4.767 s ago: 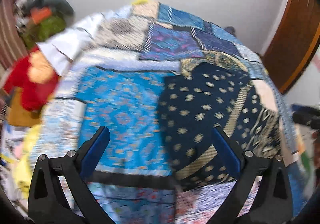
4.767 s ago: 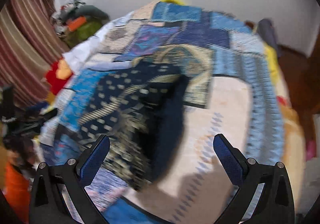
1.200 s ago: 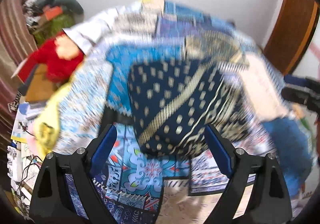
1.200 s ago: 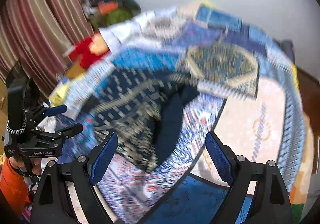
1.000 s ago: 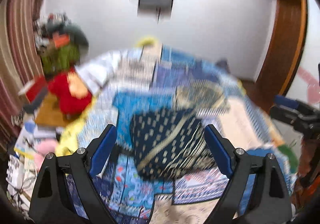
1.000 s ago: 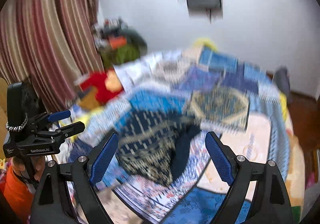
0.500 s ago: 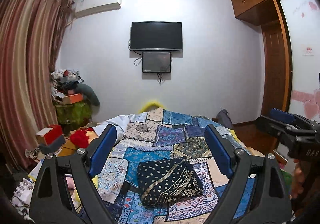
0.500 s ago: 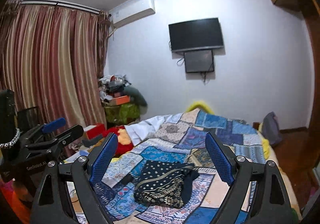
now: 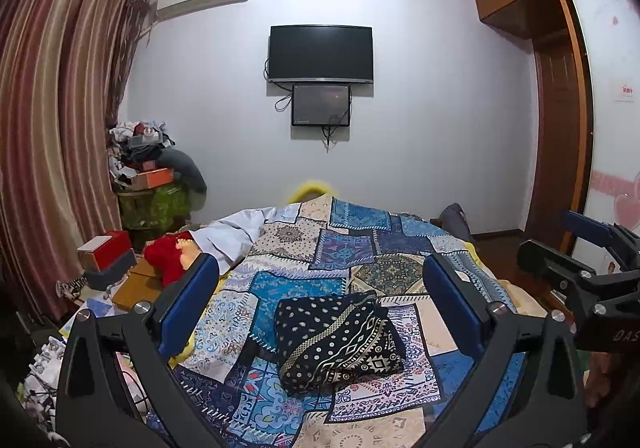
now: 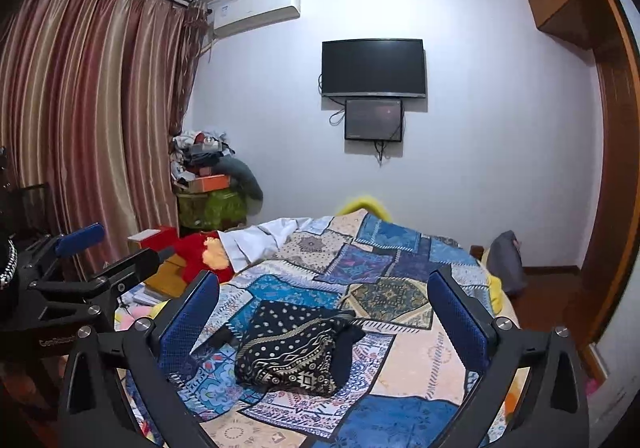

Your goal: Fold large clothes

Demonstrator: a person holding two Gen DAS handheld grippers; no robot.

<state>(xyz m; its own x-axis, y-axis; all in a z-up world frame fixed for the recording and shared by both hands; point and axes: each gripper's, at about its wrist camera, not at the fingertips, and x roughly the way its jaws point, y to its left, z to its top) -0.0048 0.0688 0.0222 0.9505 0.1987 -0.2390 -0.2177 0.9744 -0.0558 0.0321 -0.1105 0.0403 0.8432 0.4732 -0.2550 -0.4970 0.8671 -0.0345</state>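
A folded dark navy garment [image 9: 336, 340] with gold and white patterns lies on the patchwork bedspread [image 9: 352, 244], near the bed's front. It also shows in the right wrist view, as the same garment [image 10: 292, 348] with a plain dark flap on its right. My left gripper [image 9: 320, 280] hangs back from the bed, well short of the garment. Its jaws are opening wide and hold nothing. My right gripper [image 10: 324, 284] is likewise back from the garment, its jaws opening with nothing between them. Each gripper appears at the edge of the other's view.
A television [image 9: 320, 54] hangs on the far wall. Striped curtains [image 10: 80, 108] cover the left side. A pile of boxes and clothes [image 9: 148, 176] fills the far left corner. A red plush toy [image 9: 168, 256] and white cloth [image 10: 264, 240] lie at the bed's left. A wooden wardrobe [image 9: 556, 128] stands right.
Both grippers have drawn back from the bed and tilted up, so the whole room now shows. The garment lies smaller and farther off. Both pairs of jaws stand wider.
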